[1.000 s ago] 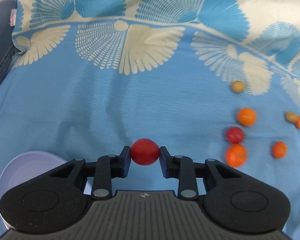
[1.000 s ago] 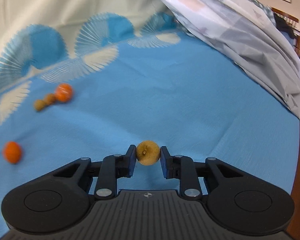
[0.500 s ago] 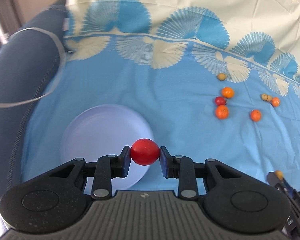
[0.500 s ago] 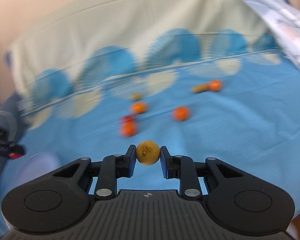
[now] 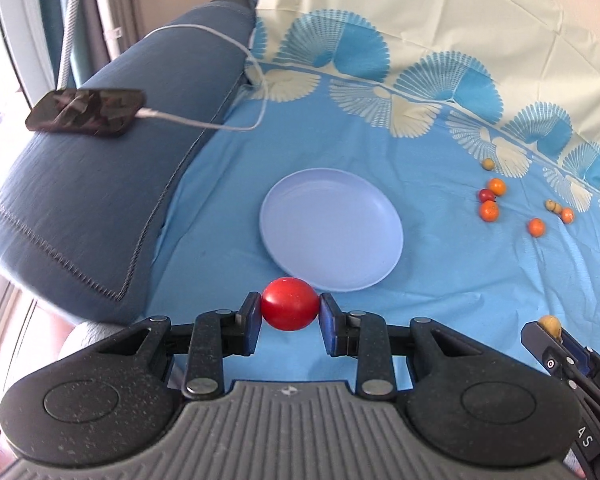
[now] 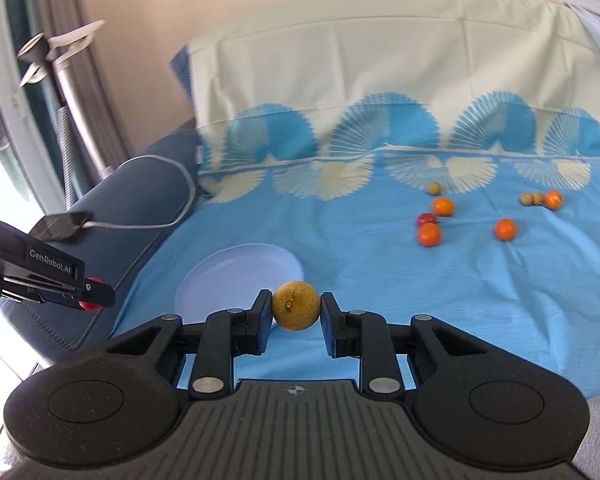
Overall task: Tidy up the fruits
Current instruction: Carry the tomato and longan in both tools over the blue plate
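My left gripper (image 5: 289,313) is shut on a red fruit (image 5: 289,304) and holds it above the blue sheet, just in front of an empty lilac plate (image 5: 332,232). My right gripper (image 6: 296,314) is shut on a small brown fruit (image 6: 296,305), held to the right of the plate (image 6: 220,276). It also shows at the lower right of the left wrist view (image 5: 550,326). Several small orange, red and brown fruits (image 5: 489,211) lie scattered on the sheet at the far right (image 6: 429,234).
A blue sofa arm (image 5: 100,208) rises on the left, with a phone (image 5: 85,112) and its white cable (image 5: 204,122) on it. The patterned sheet (image 6: 380,248) covers the seat and the backrest. A window and curtain lie beyond the arm.
Both grippers pulled back and up from the sheet with their fruits. The left view swung left, so the plate sits ahead and the sofa arm and phone show. The right view turned left too.
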{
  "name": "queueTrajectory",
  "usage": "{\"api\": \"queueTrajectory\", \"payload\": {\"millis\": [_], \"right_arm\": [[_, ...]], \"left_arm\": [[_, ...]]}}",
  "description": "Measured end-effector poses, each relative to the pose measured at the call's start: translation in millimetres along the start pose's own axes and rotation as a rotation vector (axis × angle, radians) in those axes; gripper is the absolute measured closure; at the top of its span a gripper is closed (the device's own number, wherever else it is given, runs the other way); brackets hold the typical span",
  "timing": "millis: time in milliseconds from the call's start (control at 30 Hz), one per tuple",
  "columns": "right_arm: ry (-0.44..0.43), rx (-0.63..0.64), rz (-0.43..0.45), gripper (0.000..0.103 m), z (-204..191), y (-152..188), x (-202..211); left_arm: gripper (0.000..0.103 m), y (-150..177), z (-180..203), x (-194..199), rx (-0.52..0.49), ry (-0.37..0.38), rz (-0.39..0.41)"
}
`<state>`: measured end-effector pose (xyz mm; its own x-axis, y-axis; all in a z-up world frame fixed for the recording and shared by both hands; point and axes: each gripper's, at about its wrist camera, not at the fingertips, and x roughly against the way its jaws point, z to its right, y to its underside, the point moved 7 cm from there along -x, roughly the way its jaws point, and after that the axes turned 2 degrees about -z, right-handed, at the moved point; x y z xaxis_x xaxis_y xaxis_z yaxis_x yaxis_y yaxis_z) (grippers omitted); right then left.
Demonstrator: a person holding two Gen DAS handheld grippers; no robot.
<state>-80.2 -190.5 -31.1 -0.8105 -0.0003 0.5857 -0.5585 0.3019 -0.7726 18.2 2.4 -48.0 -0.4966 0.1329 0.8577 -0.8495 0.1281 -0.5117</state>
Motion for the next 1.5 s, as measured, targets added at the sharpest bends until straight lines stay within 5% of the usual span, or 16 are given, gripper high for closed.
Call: {"api": "queueTrajectory", "payload": {"millis": [567,1500], "right_arm": [[0.001,0.077,-0.051,0.076,-41.7,11.0,8.2],[0.047,0.018,-0.076,0.076,-30.7,-1.2,-16.3]], "left_arm": [[0.069,9.4,-35.0,11.7,0.048,0.026,0.023],[0.069,-29.3,-7.8,-15.5,0.008,0.069,-0.003]]}}
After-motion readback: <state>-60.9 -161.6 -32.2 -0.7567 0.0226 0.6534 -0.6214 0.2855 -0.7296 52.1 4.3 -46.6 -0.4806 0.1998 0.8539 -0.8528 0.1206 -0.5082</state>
